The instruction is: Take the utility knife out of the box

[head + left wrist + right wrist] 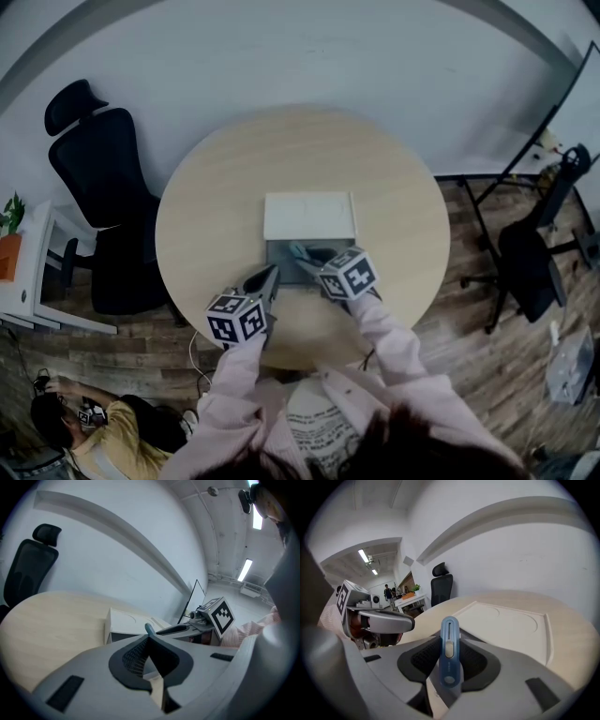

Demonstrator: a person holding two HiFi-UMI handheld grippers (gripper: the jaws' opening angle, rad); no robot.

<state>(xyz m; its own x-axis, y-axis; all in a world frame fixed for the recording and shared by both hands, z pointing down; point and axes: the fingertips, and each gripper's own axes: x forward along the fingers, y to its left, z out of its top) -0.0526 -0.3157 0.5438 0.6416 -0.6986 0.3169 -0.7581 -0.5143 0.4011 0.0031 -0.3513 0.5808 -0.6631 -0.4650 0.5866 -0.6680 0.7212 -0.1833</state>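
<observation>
The right tool [450, 640] is pinching the utility knife [449, 660] between its dark, ribbed pads. The knife is a slim blue plastic handle with rounded ends and a pale grey slider in a long slot. It is standing out past the tool's tips and hanging over the open grey part [281, 261] of the box [309, 216]. Whether it is touching that grey part I cannot tell.

The box's white part is lying flat just beyond the right tool. It is rectangular and matt, with a raised border and two faint pressed circles.

The left tool [149, 637] is resting just beside the right one, at the box's near corner. Its jaws are pressed together with nothing between them.

The round desk [216, 187] is carrying the box. It is pale wood with a smooth curved edge, and wide bare surface is lying all around the box. A black office chair [103, 187] is standing well apart, beyond the left tool.
</observation>
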